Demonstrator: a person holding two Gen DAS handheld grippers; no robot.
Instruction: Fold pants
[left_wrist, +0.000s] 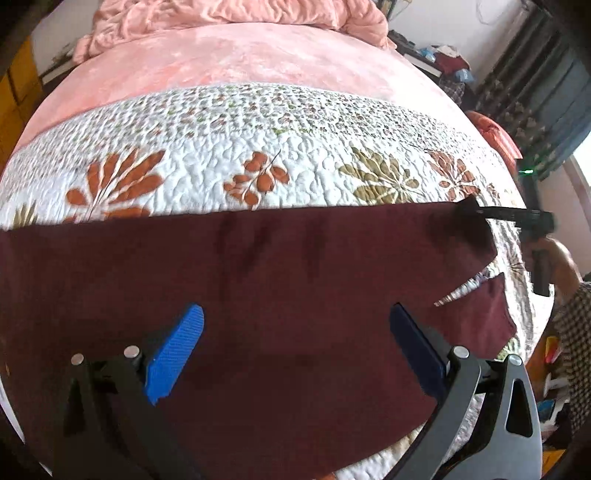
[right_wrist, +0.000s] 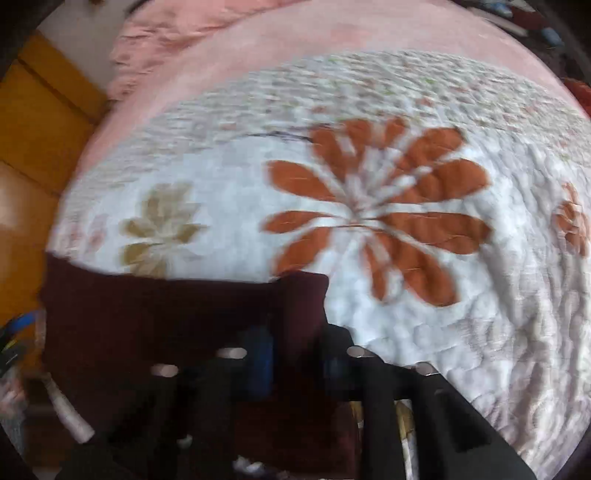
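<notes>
The dark maroon pants (left_wrist: 258, 295) lie spread flat across the flowered white quilt (left_wrist: 207, 147) on the bed. My left gripper (left_wrist: 295, 314) is open just over the pants' near middle, its blue pads (left_wrist: 177, 347) wide apart with nothing pinched. At the right, my right gripper (left_wrist: 476, 210) is shut on the pants' far corner, held by a hand (left_wrist: 557, 258). In the blurred right wrist view, the right gripper (right_wrist: 297, 354) has a fold of the pants (right_wrist: 303, 295) standing up between its fingers, and the rest of the cloth stretches left.
A pink blanket (left_wrist: 240, 55) covers the bed beyond the quilt, with rumpled pink bedding (left_wrist: 221, 14) at the head. A yellow cabinet (right_wrist: 40, 129) stands left of the bed. Dark curtains (left_wrist: 546, 92) and a cluttered surface (left_wrist: 443, 59) are at the right. A checked sleeve (left_wrist: 580, 325) shows at the right edge.
</notes>
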